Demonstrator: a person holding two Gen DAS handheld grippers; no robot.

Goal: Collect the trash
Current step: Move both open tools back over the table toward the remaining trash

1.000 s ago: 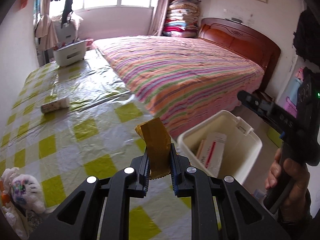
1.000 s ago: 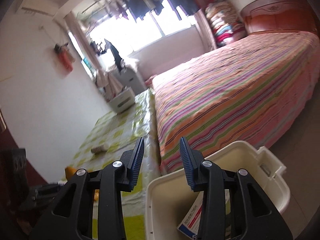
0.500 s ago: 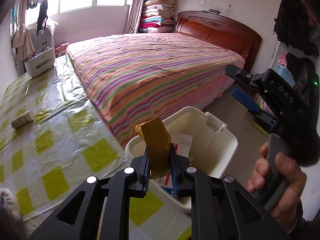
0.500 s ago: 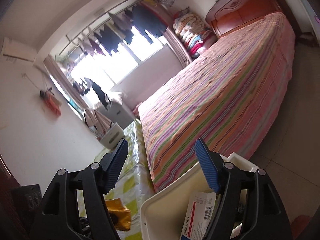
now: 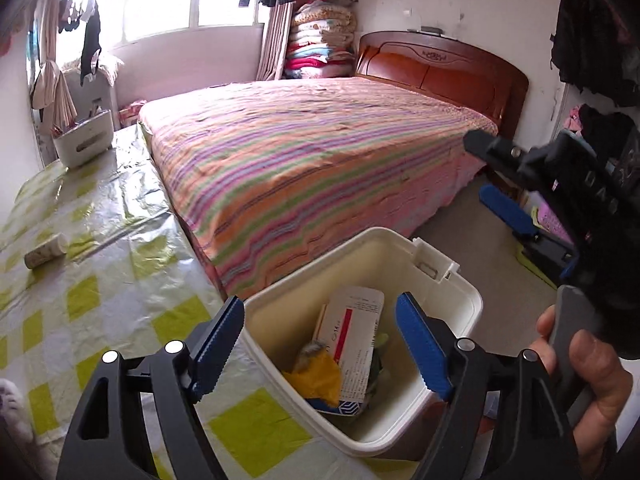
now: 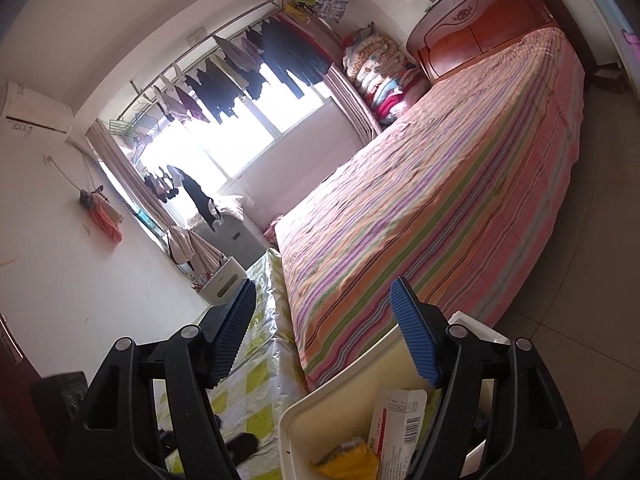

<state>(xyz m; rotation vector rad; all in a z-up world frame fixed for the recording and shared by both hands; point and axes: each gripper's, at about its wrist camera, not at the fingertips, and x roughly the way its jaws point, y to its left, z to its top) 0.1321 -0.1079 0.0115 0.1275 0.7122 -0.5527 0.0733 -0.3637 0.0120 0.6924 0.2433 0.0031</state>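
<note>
We see the left gripper (image 5: pixel 320 344) over the white bin (image 5: pixel 452 292), jaws just opened wide, nothing between them. The yellow wrapper (image 5: pixel 320 376) lies inside the bin against a white carton (image 5: pixel 352 332) with a red stripe; its print is too small to read, though a barcode shows from the right wrist. Right gripper (image 6: pixel 324 332) jaws apart, empty. A small tube (image 5: pixel 46 250) lies on the checked surface (image 5: pixel 80 300).

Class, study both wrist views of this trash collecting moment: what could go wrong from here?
1. The white bin stands at the table edge, so a knock from the open left hand-held gripper might tip it.
2. The small tube lies far off on the table and may be missed.
</note>
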